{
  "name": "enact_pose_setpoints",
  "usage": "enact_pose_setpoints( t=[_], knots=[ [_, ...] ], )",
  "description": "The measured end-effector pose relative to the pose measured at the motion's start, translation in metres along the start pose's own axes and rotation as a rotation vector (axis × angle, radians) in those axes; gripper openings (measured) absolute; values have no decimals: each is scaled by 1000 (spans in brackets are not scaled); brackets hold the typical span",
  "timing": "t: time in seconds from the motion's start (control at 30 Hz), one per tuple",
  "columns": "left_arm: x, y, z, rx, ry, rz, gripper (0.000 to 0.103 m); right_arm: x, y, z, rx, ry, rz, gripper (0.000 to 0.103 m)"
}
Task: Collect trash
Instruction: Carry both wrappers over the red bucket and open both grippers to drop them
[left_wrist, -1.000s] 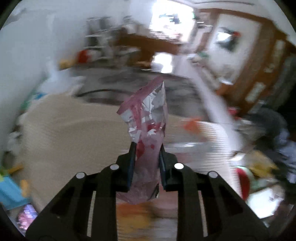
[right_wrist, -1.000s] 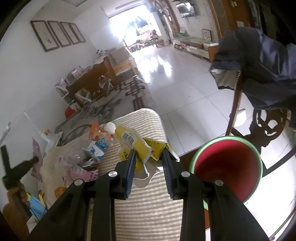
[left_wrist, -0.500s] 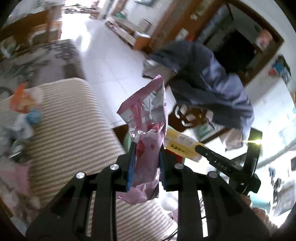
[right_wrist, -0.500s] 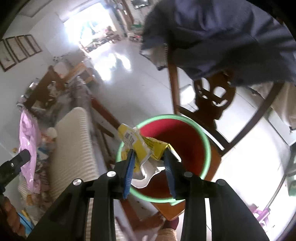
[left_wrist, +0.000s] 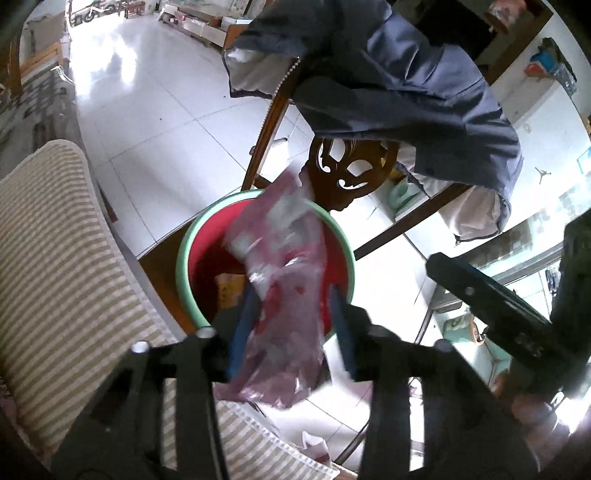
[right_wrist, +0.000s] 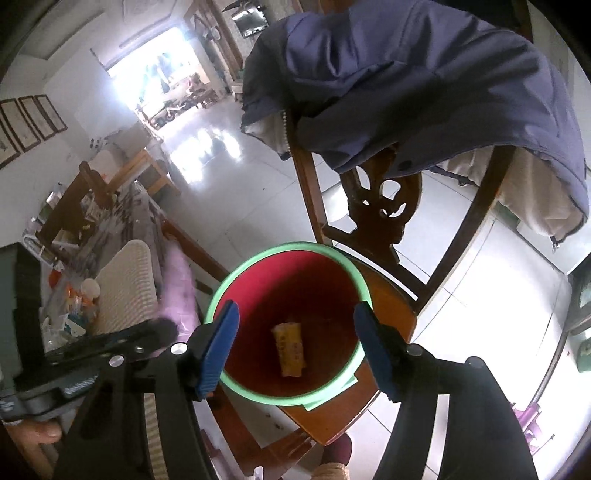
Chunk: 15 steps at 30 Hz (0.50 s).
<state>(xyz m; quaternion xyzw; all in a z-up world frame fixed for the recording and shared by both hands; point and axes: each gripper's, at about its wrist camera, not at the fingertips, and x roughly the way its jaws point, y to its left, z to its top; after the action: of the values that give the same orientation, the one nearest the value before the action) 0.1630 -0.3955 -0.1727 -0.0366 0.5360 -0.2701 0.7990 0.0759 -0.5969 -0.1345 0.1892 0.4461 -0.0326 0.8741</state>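
Observation:
A red bin with a green rim (right_wrist: 288, 245) stands on a wooden chair seat. My right gripper (right_wrist: 297, 306) hangs over it, its jaws opening with nothing between them. A yellow wrapper (right_wrist: 290, 349) lies on the bin's floor. My left gripper (left_wrist: 291, 291) is above the bin's near rim (left_wrist: 184, 251), its jaws opening. A pink foil wrapper (left_wrist: 284, 251), blurred, stands loose between them with a gap on the right side. One of the right gripper's fingers (left_wrist: 465, 284) shows at the right in the left wrist view.
A carved wooden chair (right_wrist: 376, 206) holds the bin, with a blue jacket (right_wrist: 424, 81) draped over its back. A striped cushion (left_wrist: 55, 258) lies to the left. More litter (right_wrist: 74, 306) sits beyond the cushion. White tiled floor (right_wrist: 229, 192) surrounds the chair.
Both grippers swung from over the striped cushion to above the bin. The right jaws spread and the yellow wrapper dropped into the bin. The left jaws widened around the pink wrapper.

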Motion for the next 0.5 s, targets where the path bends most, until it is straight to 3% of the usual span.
enact_pose_setpoints(
  t=[0.1,0.27,0.5],
  knots=[
    [-6,1,-3,-4,-17,8,54,-6,5,1,0,-13,4,64],
    [-44,13,-9,-21,-79,20,56,-9,23,4,-22,-29,33,64],
    [-113,43,-36,-58,-200,78,56,-13,80,4,-99,-49,97,68]
  ],
)
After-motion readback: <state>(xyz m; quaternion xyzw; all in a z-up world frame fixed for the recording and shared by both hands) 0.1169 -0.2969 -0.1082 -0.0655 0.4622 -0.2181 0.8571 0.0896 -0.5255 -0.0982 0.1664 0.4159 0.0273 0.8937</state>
